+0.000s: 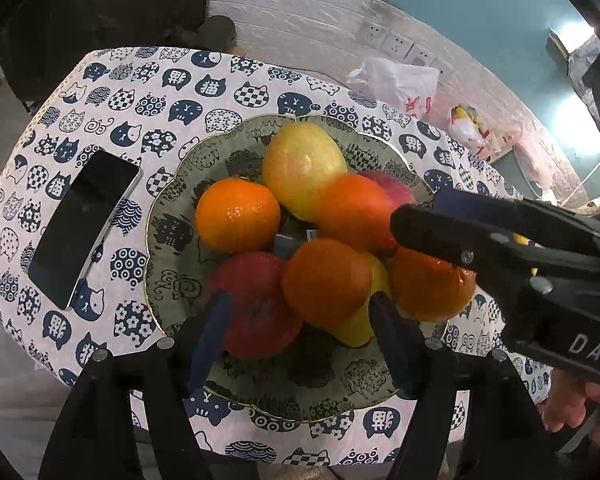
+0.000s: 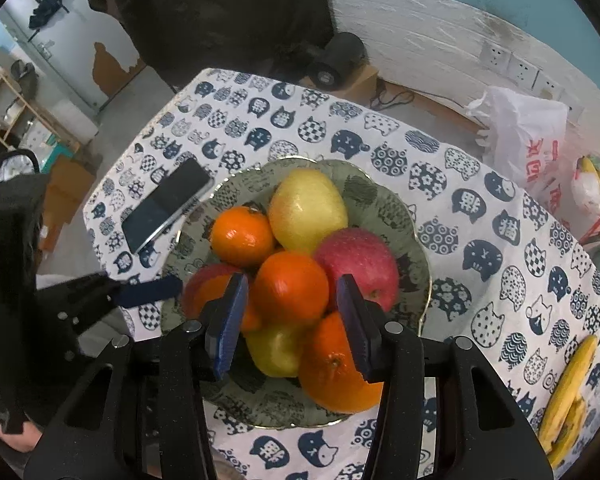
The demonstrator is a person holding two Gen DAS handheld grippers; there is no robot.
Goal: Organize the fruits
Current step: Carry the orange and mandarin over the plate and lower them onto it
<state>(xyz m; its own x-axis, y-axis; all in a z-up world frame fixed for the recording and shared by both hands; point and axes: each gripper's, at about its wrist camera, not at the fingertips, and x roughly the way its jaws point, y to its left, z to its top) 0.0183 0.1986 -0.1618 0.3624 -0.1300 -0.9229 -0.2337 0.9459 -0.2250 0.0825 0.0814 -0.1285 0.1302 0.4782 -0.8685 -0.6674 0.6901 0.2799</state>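
On your left, the phone (image 1: 84, 228) lies flat on the cat-print tablecloth (image 1: 112, 92), just beside the plate (image 1: 168, 276) rim; keep clear of it. Your left gripper (image 1: 300, 312) hangs over the near side of the pile with its jaws standing well apart, pads pressing on nothing. The red apple (image 1: 256, 308) and the orange (image 1: 326, 280) next to it sit between and just beyond the tips. If you mean to lift one, I'd centre on a single fruit and come straight down so the pads meet its widest part, since the round skins look likely to roll and nudge neighbours off the heap.

The plate is green, scalloped, and holds everything stacked: a yellow-green apple (image 1: 304, 168) at the back, an orange at back left, more oranges and red apples towards the front, and a second yellow fruit half hidden underneath. It looks full, so anything lifted should leave cleanly.

Your right gripper (image 2: 296, 312) is narrower, jaws parted only a little, straddling the middle orange (image 2: 292, 288) without visibly squeezing it; it holds nothing. Settle one hand at a time, I'd say.

Far right, bananas (image 2: 568, 392) lie on the cloth off the plate, well apart from the pile
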